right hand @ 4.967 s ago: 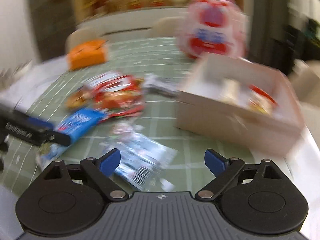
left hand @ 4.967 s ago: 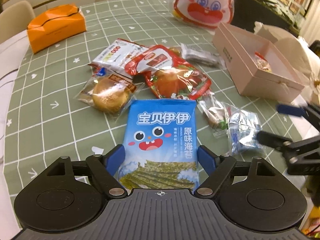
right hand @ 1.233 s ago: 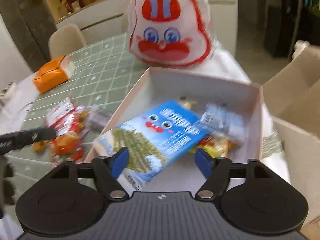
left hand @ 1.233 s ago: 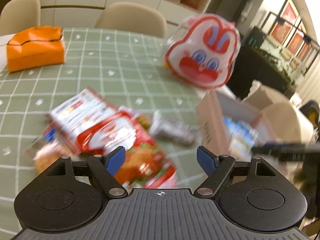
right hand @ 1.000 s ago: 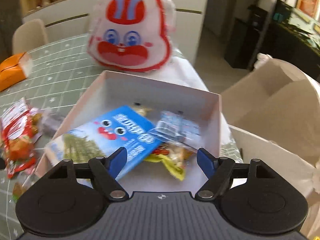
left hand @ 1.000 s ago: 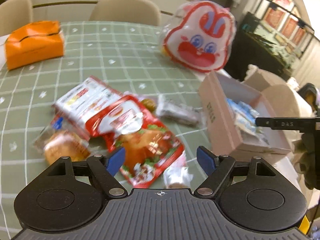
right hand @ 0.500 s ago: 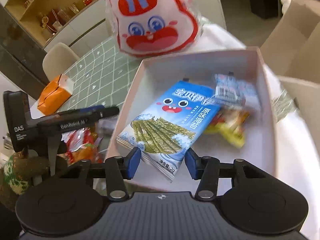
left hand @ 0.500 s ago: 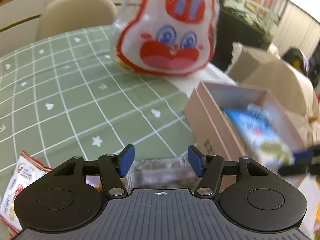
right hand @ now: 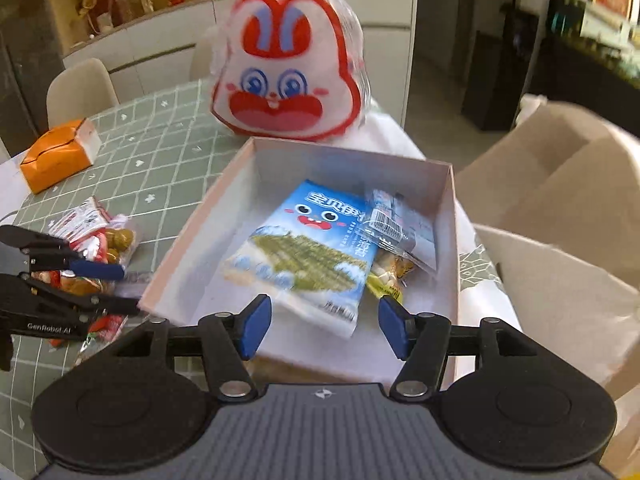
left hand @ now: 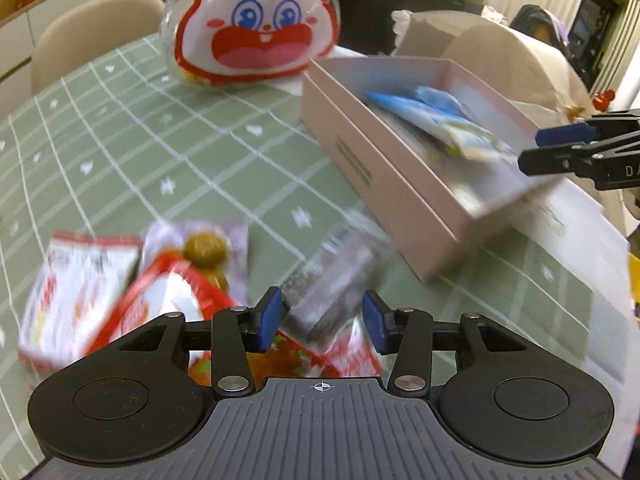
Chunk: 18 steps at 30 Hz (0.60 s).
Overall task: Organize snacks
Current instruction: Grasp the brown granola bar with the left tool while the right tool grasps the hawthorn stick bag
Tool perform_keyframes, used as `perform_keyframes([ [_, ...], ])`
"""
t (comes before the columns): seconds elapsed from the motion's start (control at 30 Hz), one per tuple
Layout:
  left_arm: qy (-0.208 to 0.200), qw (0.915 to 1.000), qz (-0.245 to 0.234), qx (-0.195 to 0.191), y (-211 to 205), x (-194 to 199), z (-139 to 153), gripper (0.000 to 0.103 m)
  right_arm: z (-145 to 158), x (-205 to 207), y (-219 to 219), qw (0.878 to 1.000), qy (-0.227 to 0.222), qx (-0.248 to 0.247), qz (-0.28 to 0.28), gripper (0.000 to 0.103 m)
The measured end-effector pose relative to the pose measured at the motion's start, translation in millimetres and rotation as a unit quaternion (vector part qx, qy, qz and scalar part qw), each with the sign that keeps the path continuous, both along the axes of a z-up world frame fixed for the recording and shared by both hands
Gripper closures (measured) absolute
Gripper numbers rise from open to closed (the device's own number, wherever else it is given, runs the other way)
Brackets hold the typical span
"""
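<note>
Since half a second ago: left gripper (left hand: 323,314) has swung down over the loose snack pile; half a second back its view was filled by the rabbit bag and the box's near corner.
Left gripper state: jaws closing, about half wide; a dark clear-wrapped packet (left hand: 340,276) lies between the blue pads, and through the motion blur the pads seem not to press on it, so probably no grip.
Right gripper state: right gripper (right hand: 324,322) with jaws opening, roughly half wide, nothing held; it hovers over the near edge of the box.
Pink box (right hand: 224,216): open-topped, on the green checked tablecloth (left hand: 132,152), just in front of the rabbit bag.
Box contents: blue seaweed packet (right hand: 308,252) lying flat in the middle; a clear packet with a barcode label (right hand: 394,226) partly overlapping its right edge; a yellow-trimmed packet (right hand: 390,276) tucked beneath that one.
Loose pile: red-and-white packets (left hand: 100,292) and a clear pack of brown round pieces (left hand: 206,246), left of the box on the cloth.
Rabbit bag (right hand: 286,76): upright behind the box.
Right view only: the box's inside seen from above, an orange tissue box (right hand: 60,154) at the far left of the table, an open cardboard carton (right hand: 560,208) to the right.
Left view only: the box's long outer side wall, and the dark packet between the pads.
</note>
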<state>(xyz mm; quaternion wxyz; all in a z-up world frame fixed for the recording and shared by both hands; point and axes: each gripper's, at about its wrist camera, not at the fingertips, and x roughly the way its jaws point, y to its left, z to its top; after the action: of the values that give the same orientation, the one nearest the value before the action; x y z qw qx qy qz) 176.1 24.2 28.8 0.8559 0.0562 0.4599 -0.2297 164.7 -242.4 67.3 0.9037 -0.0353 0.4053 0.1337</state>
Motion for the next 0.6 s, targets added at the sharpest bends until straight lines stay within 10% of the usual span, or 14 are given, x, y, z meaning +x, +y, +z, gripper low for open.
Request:
perform_keyframes([
  [0.23,0.023,0.999,0.026,-0.029,14.0,-46.0,-2.8,0.077,-3.7,-48.0,33.0,0.999,0.015,0.034,0.02,0.04],
  [0.6,-0.004,0.9864,0.146,-0.076,78.3,-79.3,22.3,0.077,-50.2,-81.6,152.5,0.989,0.095,0.066,0.095,0.039],
])
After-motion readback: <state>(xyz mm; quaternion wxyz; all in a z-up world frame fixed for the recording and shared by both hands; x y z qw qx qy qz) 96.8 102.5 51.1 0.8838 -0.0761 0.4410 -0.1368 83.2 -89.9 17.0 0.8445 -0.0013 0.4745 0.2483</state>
